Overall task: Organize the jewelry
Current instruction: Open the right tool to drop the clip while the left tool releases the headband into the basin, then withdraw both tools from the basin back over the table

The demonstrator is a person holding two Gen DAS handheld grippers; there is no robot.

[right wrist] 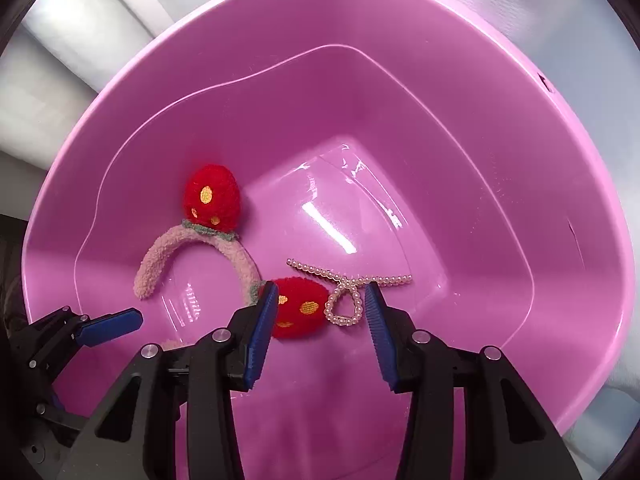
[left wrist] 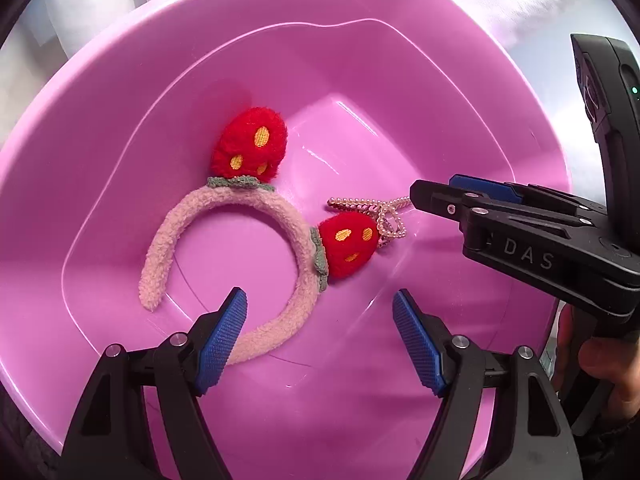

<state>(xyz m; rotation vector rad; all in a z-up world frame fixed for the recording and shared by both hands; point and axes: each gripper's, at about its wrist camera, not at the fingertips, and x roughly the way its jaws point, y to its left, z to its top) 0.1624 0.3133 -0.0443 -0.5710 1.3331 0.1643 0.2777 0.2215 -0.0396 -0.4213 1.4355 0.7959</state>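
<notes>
A fuzzy pink headband (left wrist: 224, 204) (right wrist: 188, 238) with two red plush strawberries (left wrist: 250, 144) lies flat on the floor of a pink plastic bin (left wrist: 120, 60) (right wrist: 280, 20). A pearl bow hair clip (left wrist: 384, 208) (right wrist: 348, 280) rests beside the second strawberry (right wrist: 298, 308). My left gripper (left wrist: 318, 300) hangs open over the headband's lower arc, touching nothing. My right gripper (right wrist: 321, 289) is open just above the pearl clip and the second strawberry, its pads off both. In the left wrist view the right gripper (left wrist: 432, 192) reaches in from the right, its tip by the clip.
The bin has high sloping walls around both grippers. A white surface (right wrist: 60, 92) lies around it. A hand (left wrist: 600, 364) holds the right gripper's handle at the lower right. One blue pad (right wrist: 112, 326) of the left gripper shows low on the left in the right wrist view.
</notes>
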